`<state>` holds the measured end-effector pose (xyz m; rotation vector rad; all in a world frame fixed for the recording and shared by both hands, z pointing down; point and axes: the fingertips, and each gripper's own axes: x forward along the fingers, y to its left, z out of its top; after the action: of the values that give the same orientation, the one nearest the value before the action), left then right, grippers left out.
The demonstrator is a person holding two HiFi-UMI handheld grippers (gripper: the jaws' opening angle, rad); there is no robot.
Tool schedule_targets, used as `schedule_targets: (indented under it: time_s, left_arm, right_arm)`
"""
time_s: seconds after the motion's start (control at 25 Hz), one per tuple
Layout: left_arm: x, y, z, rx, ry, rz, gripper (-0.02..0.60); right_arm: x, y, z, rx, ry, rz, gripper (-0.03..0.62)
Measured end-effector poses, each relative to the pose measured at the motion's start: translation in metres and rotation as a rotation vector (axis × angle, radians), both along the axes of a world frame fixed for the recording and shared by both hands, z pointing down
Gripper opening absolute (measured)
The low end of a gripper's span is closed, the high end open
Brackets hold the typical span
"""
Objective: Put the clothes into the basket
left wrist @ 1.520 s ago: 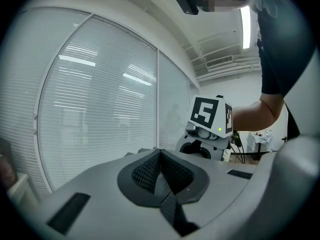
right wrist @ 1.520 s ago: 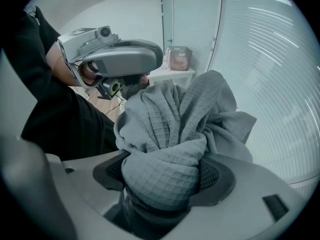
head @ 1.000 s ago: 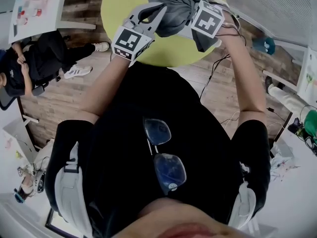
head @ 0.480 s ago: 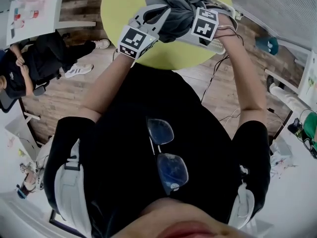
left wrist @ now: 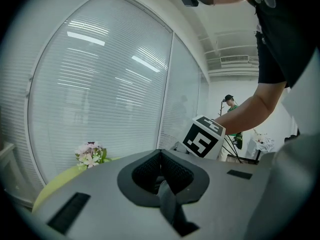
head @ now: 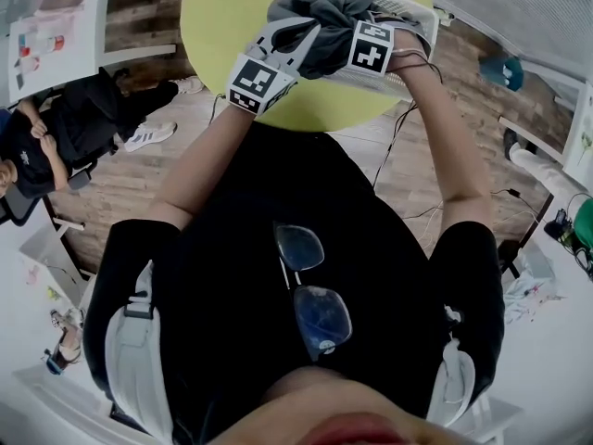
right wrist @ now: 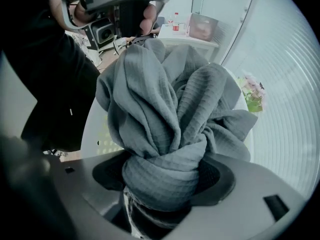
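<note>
The cloth (right wrist: 170,114) is slate grey with a fine waffle-grid weave; the basket (head: 394,80) white; the round bench (head: 222,26) lime green; the left hand-held gripper (left wrist: 161,176) and right hand-held gripper (right wrist: 162,194) pale grey, their cubes black-and-white squares; the floor (head: 120,184) brown wood planks.

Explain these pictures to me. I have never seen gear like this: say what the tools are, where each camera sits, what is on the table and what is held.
No robot arm is here: a person holds a two-jaw tool in each hand. The head view looks down from a camera on the person's head. The other two views come from cameras riding on the tools, looking along their jaws. On the round yellow-green table stands a white basket. The right hand-held gripper is clamped on a bunched grey garment, held over the basket. The left hand-held gripper seems to pinch a thin fold of it.
</note>
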<state>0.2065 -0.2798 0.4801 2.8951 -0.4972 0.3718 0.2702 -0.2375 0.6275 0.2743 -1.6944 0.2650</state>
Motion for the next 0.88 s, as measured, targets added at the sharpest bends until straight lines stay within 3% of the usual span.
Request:
schedule_targets:
  time_s: [0.88]
  left_arm:
    - [0.021,-0.009,0.032,-0.041,-0.048,0.052,0.011]
  right_arm:
    - [0.005,0.003,0.089,-0.101,-0.013,0.122,0.359]
